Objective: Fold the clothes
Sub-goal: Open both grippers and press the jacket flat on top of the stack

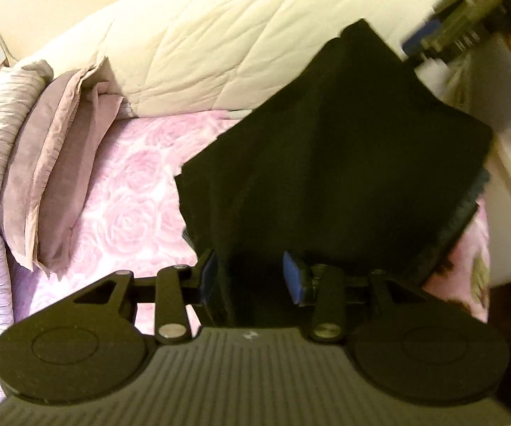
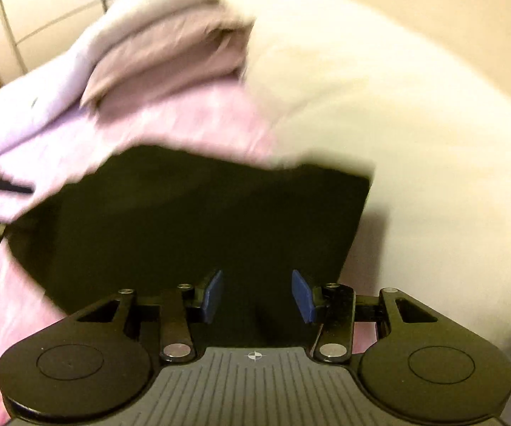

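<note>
1. Here, the black garment (image 1: 326, 163) hangs lifted over the near right part of the pink rose-print sheet (image 1: 131, 191), its fabric running straight down between the pads of your left gripper (image 1: 251, 277); the jaws are partly closed around it, but whether they press it you cannot tell.
2. In the right wrist view the cloth fills the gap of your right gripper (image 2: 257, 296) the same way; jaws half spread, grip unclear.
3. The raised edge stretches between both grippers, left to right; neither hand is nearer.
4. The garment looks plain, dark, limp, with a grey inner layer showing at its right edge.
5. A white quilt (image 1: 219, 42) lies far; mauve pillows (image 1: 56, 163) left.
</note>
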